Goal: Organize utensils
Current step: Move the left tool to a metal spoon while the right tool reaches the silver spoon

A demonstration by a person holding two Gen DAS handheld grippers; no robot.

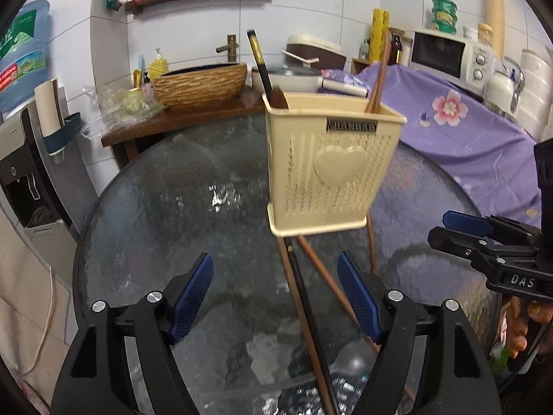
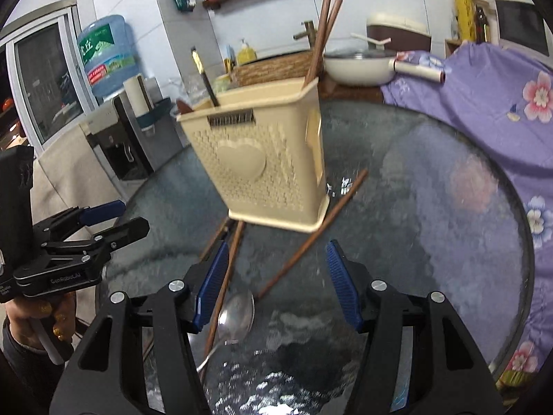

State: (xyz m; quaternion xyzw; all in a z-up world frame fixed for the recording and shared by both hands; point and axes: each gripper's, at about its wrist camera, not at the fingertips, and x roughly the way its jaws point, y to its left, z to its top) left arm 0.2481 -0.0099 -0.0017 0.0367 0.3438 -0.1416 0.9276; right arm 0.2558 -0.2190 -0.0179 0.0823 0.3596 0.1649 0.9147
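Left claw (image 1: pixel 274 297): released, empty. Holder (image 1: pixel 325 166): upright at desk (image 1: pixel 155 207) centre, already containing several chopsticks. Remaining: loose chopsticks (image 2: pixel 311 238) lying against the holder base, and a spoon (image 2: pixel 236 314) toward the near desk edge. Right claw (image 2: pixel 276 282): released, above the spoon.

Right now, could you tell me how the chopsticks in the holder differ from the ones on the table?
The brown chopsticks in the holder stand upright inside the cream holder; the chopsticks on the table lie flat and splayed on the glass table, some partly under the holder. Both sets are brown and wooden-looking.
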